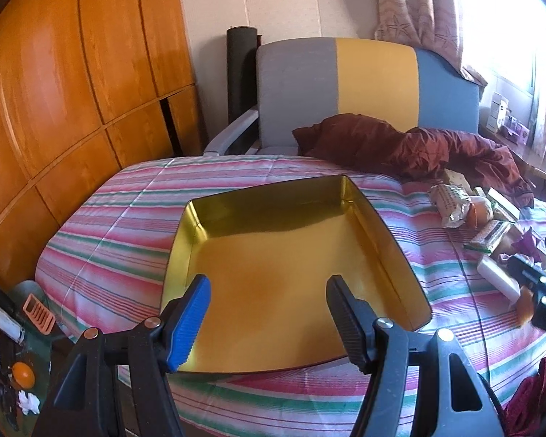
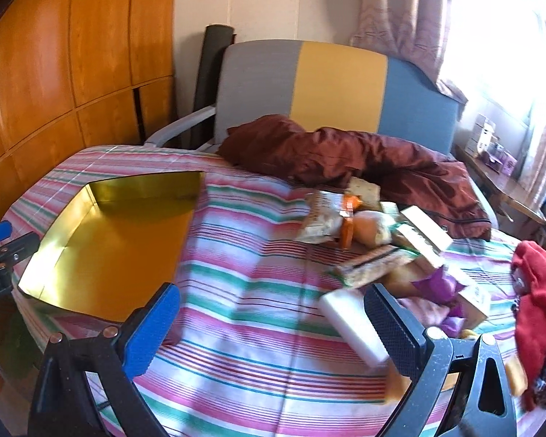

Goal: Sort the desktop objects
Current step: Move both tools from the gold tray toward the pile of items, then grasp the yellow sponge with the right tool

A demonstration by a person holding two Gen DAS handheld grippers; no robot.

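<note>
An empty gold tin tray [image 1: 273, 255] lies on the striped cloth [image 1: 127, 225]. My left gripper [image 1: 269, 313] hovers over the tray's near edge, open, with nothing between its fingers. Right of the tray [image 2: 109, 247] a pile of snacks lies on the cloth: a crinkled packet [image 2: 324, 215], a wrapped bun [image 2: 371, 225], a green bar packet [image 2: 375, 266], a flat box [image 2: 426, 225] and a purple wrapper [image 2: 440, 284]. A white block [image 2: 349, 320] lies nearest me. My right gripper [image 2: 273, 302] stands wide open above the cloth, its black finger [image 2: 393, 327] just over the block's right end, not gripping it.
A maroon jacket [image 2: 345, 156] lies crumpled at the back, in front of a grey, yellow and blue chair [image 2: 331, 83]. Red cloth [image 2: 538, 298] sits at the right edge. Wooden wardrobe doors [image 1: 54, 91] stand on the left. The floor at the lower left is cluttered, with an orange fruit [image 1: 22, 373].
</note>
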